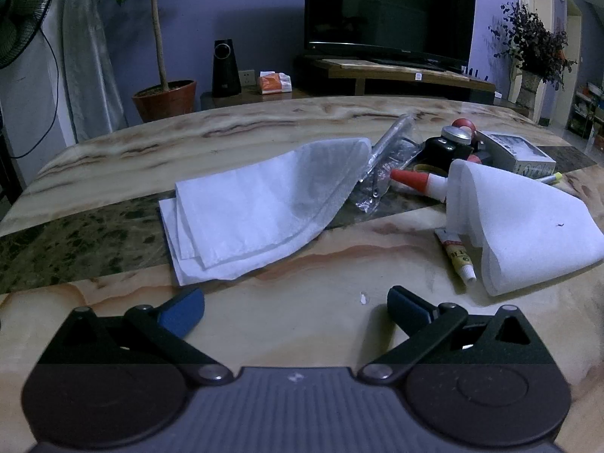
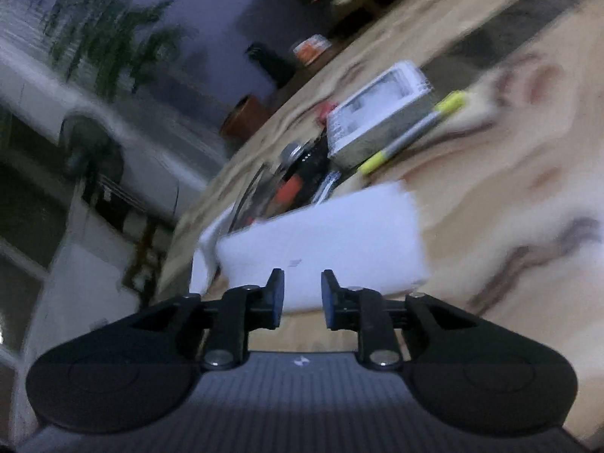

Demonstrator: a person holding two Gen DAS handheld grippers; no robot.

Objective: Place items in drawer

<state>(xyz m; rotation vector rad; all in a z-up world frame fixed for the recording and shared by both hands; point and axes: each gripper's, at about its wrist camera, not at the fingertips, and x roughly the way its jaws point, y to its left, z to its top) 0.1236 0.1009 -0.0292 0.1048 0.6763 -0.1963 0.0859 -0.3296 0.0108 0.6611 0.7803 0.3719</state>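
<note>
My left claw (image 1: 296,311) hangs wide open and empty above the marbled stone table (image 1: 113,151), my right claw (image 2: 302,296) part-open and empty before a folded white cloth (image 2: 324,241), with the grey-and-white printed cardboard box (image 2: 381,113) lying beyond.

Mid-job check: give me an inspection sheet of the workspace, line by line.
Surface: marble table, no drawer in view.
Job's things: folded cloth, curled cloth, glue bottle, small tube, box, yellow marker.
Clutter: plastic wrap, dark items behind it.
Grippers: left tongs open, empty; right tongs open, view blurred.
Cables: fan cord.
Surroundings: TV, potted tree, speaker.
</note>
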